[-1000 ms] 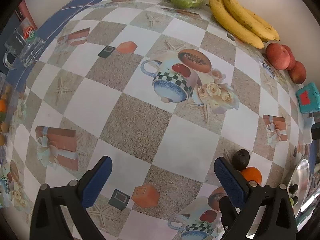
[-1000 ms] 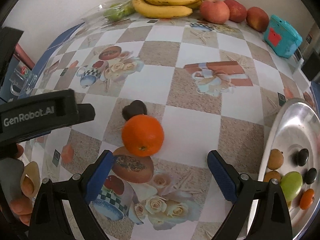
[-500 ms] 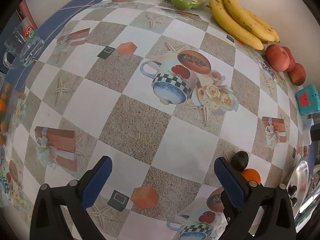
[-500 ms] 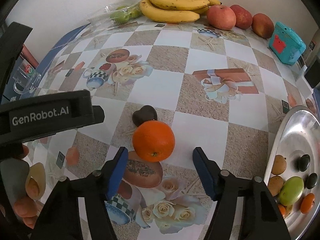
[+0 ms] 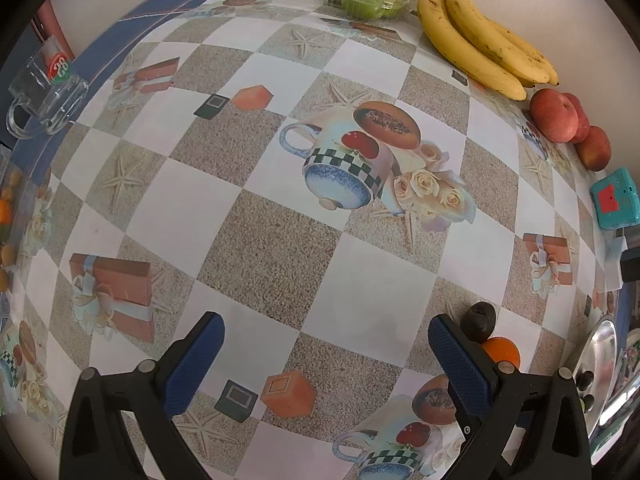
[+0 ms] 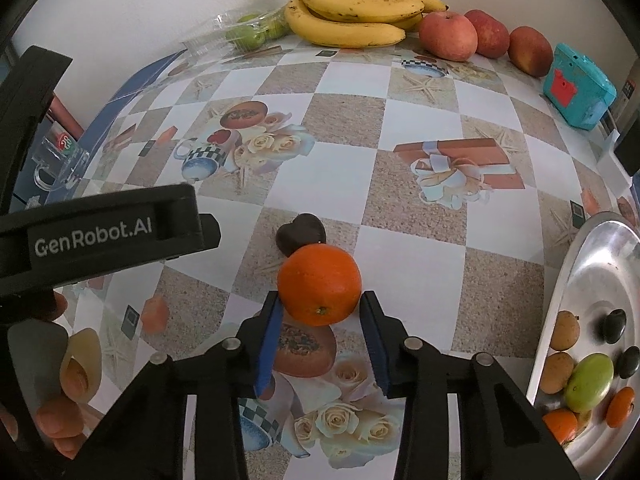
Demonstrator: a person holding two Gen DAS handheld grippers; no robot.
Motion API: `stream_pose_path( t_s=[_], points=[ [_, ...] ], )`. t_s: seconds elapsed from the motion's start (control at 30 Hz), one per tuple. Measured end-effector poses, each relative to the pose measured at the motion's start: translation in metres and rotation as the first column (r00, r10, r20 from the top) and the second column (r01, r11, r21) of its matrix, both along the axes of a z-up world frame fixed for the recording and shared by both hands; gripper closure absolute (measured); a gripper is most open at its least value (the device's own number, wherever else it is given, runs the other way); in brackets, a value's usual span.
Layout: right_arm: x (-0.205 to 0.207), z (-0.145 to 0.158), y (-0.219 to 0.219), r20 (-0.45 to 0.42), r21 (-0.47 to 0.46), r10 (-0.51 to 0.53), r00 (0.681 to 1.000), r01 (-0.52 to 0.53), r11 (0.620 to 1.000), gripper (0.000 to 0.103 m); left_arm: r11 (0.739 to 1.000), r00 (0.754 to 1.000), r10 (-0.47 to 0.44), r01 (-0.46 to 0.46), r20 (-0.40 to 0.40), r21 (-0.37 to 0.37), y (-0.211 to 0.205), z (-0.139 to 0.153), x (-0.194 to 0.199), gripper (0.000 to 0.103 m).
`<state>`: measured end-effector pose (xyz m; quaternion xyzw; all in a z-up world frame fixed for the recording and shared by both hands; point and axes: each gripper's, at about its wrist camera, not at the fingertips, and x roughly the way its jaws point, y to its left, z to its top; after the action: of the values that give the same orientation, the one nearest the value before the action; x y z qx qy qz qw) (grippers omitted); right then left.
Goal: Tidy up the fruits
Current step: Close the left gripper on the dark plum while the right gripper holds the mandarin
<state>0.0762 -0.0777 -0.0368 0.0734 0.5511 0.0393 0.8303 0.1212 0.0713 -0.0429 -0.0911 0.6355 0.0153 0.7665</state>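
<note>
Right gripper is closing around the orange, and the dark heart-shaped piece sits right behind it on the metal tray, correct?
Not quite. The right gripper has just been closing, with the orange between its pads, but the dark heart-shaped piece lies on the tablecloth right behind the orange, not on the metal tray at the right. The right wrist view shows it.

Orange fruit (image 6: 319, 291), yellow bananas (image 6: 352, 20), silver tray (image 6: 592, 264), checkered grey-and-white tablecloth (image 6: 408, 256).

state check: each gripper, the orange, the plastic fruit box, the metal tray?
Right gripper: fingers just closed onto round orange.
Left gripper: open, nothing between fingers.
Clear plastic clamshell box: lid ajar, green fruit inside.
Shiny metal tray: holds several small fruits.
</note>
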Motion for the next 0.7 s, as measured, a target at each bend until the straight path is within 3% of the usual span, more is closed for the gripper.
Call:
stream_pose_path(
  t_s=[0.37,0.7],
  points=[
    [-0.002,0.000,-0.001,0.005,0.012,0.002,1.000,-0.002,1.000,0.065,1.000,1.000,0.006,-0.006,-0.001,-0.009,0.001,0.001,0.000,0.000],
    [-0.008,0.008,-0.012,0.018,0.064,-0.033,0.999,0.032,0.997,0.066,0.998,0.999,-0.010,0.012,0.036,-0.067,-0.007,0.011,0.003,0.000]
  ],
)
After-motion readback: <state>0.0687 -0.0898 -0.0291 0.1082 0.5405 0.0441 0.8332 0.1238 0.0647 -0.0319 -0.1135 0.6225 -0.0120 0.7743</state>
